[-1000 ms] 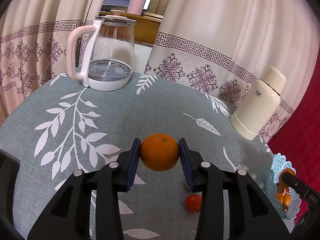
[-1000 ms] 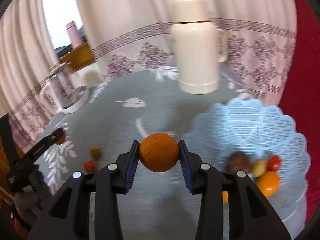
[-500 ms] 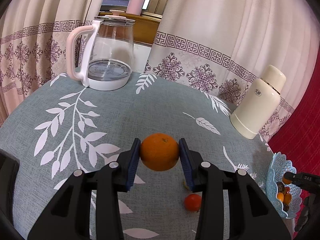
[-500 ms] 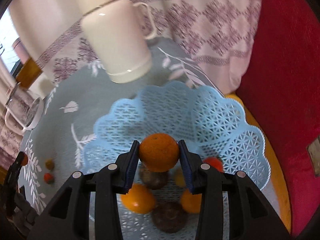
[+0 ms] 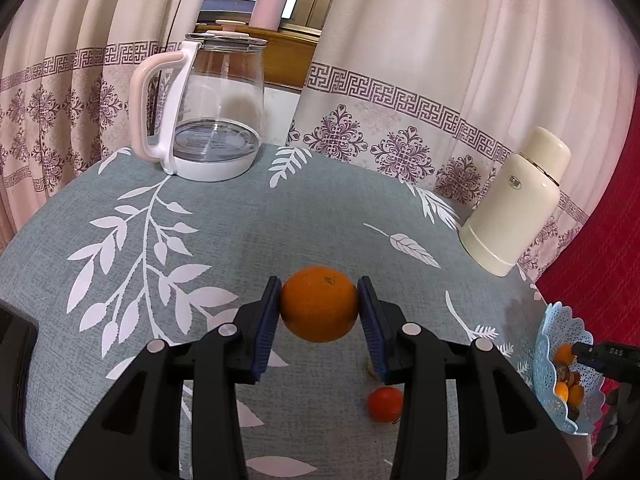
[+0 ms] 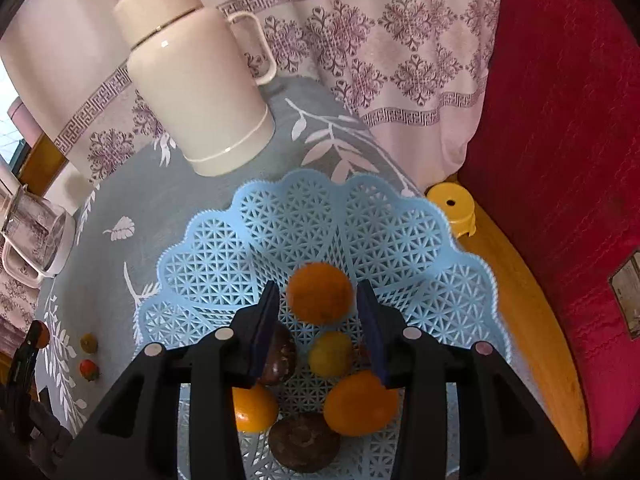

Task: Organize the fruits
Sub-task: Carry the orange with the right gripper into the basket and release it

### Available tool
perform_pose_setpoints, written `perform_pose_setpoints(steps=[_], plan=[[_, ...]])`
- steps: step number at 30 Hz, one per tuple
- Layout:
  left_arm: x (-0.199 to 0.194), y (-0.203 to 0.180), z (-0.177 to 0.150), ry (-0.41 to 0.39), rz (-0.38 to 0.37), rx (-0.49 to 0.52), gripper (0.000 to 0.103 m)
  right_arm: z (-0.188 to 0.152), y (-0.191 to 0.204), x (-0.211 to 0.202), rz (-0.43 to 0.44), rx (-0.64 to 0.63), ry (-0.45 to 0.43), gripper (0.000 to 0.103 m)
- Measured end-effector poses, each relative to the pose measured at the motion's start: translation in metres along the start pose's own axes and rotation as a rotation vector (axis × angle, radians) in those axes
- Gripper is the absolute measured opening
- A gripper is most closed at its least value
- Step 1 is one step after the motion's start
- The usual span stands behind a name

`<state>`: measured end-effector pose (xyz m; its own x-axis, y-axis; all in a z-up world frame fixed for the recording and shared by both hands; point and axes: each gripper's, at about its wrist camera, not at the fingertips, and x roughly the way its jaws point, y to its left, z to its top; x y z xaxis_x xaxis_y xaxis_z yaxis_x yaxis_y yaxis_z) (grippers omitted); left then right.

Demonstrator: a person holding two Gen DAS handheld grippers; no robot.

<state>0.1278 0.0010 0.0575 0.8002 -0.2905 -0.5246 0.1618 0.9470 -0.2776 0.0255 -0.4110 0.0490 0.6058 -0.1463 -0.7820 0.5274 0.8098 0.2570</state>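
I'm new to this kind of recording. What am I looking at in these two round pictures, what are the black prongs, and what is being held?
No robot here: a person carries a two-finger gripper in each hand, each with a wide-angle camera looking along its fingers, the black prongs. The left view shows the left gripper shut on an orange over a table with a glass kettle, a cream flask and a small red fruit. The right view shows the right gripper above a blue lattice basket of fruit. A second orange sits between its pads, blurred, with thin gaps beside it, so I cannot tell whether it is gripped.
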Motion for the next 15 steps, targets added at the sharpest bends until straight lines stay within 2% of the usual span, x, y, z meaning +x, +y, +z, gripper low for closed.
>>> perform_pose_setpoints(steps=[8,11,15], plan=[[0.0,-0.004,-0.001,-0.002,-0.005,0.014,0.04,-0.014,-0.004,-0.038,-0.012,-0.017,-0.134,0.041],[0.0,-0.008,-0.003,0.01,-0.035,0.017,0.04,-0.026,-0.004,-0.053,-0.035,-0.044,-0.192,0.042],[-0.002,-0.019,-0.006,0.018,-0.065,0.035,0.04,-0.041,-0.005,-0.074,-0.065,-0.085,-0.278,0.053]])
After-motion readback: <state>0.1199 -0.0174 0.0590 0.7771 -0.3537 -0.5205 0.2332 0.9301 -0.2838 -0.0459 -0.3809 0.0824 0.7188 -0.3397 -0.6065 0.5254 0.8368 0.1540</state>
